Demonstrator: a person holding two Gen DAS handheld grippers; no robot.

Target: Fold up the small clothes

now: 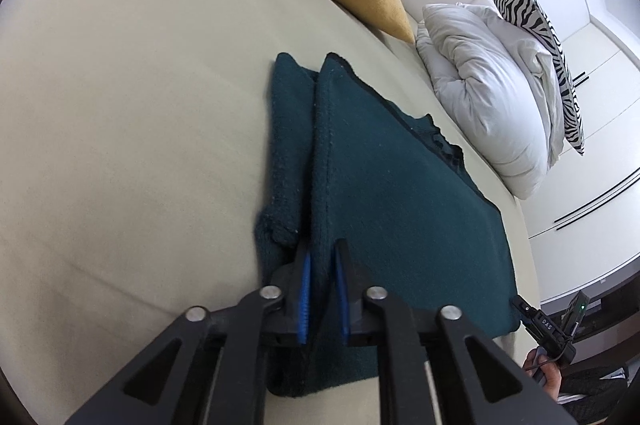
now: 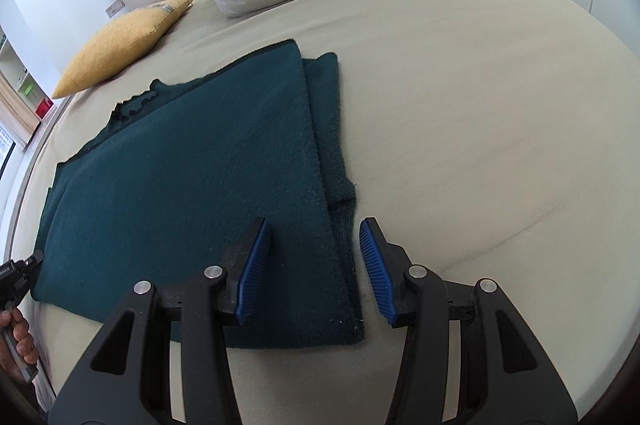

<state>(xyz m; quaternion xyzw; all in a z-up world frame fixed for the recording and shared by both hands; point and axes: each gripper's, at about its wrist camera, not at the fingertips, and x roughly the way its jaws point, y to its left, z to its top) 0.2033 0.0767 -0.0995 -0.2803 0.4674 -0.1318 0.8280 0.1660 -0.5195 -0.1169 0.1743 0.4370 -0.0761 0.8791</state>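
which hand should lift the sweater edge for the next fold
Left. The left tool already pinches the dark green sweater edge; the right tool is open, gripping nothing.

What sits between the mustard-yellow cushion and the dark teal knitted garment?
Only bare beige bedsheet separates yellow cushion and teal garment, clearest in the right wrist view.
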